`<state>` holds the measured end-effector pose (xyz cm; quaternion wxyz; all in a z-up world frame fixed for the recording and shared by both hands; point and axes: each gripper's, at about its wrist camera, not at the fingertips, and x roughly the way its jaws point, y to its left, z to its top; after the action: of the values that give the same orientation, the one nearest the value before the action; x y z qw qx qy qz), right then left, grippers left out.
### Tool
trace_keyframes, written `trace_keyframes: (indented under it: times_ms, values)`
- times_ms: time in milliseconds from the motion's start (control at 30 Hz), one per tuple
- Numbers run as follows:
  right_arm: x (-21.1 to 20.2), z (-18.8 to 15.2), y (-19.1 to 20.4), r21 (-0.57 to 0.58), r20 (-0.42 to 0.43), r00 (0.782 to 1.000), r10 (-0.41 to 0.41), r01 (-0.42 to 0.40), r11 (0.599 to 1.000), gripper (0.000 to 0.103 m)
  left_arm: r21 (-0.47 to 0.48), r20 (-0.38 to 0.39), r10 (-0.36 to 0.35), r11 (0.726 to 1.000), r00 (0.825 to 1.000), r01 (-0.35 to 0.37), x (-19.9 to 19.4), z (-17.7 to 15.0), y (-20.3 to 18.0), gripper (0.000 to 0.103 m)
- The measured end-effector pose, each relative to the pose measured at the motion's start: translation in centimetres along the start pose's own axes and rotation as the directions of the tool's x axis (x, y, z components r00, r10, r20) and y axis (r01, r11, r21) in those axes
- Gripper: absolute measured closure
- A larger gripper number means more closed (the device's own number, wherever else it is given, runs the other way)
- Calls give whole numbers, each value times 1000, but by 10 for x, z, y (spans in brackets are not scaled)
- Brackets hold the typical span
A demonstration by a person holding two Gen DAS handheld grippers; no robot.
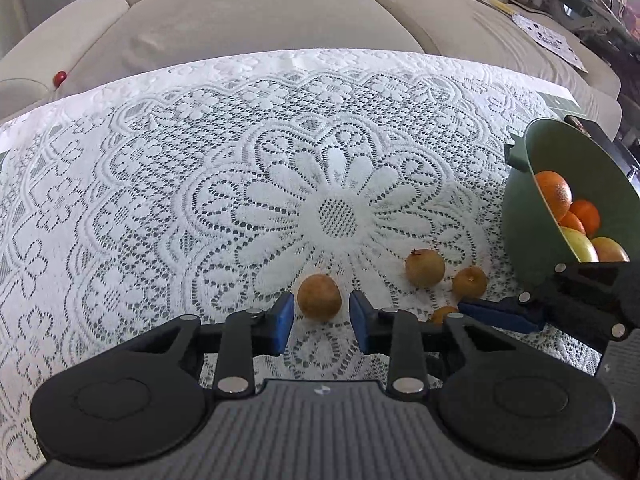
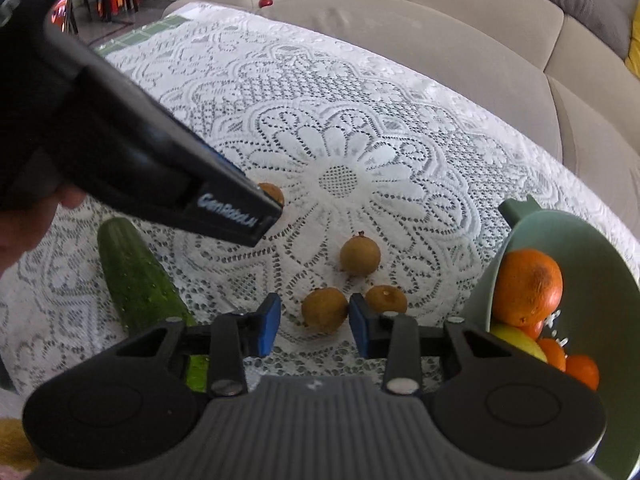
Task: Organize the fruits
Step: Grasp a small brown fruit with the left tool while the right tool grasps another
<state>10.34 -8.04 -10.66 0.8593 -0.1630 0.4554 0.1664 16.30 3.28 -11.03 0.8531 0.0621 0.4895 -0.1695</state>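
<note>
Several small brown round fruits lie on the white lace tablecloth (image 1: 160, 200). My left gripper (image 1: 322, 316) is open, and one brown fruit (image 1: 319, 297) sits between its blue pads with a gap on each side. My right gripper (image 2: 314, 320) is also open around another brown fruit (image 2: 324, 309). Its right pad is almost against the fruit and the left pad stands clear. Two more brown fruits (image 2: 359, 255) (image 2: 386, 299) lie just beyond. A green bowl (image 2: 600, 264) at the right holds oranges (image 2: 526, 286) and yellowish apples. A blue finger (image 1: 496, 314) of the right gripper shows beside the bowl (image 1: 520, 208).
A cucumber (image 2: 136, 280) lies on the cloth at the left, beneath the left gripper (image 2: 272, 212). A beige sofa (image 1: 260, 12) runs behind the table, with a small red ball (image 1: 60, 77) on it. Papers (image 1: 552, 36) lie on the sofa at the far right.
</note>
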Motion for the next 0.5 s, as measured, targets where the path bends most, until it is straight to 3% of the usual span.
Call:
trace_keyframes:
  times_ms: [333, 500]
  values:
    - [4, -4, -2, -35, -13, 1000, -16, 15, 999, 82, -32, -10, -2, 999, 1000, 1, 9, 2, 3, 75]
    - [-1, -1, -7, -24, -3, 1000, 3, -3, 1000, 82, -36, 0, 6, 999, 1000, -6, 1, 1, 0, 76]
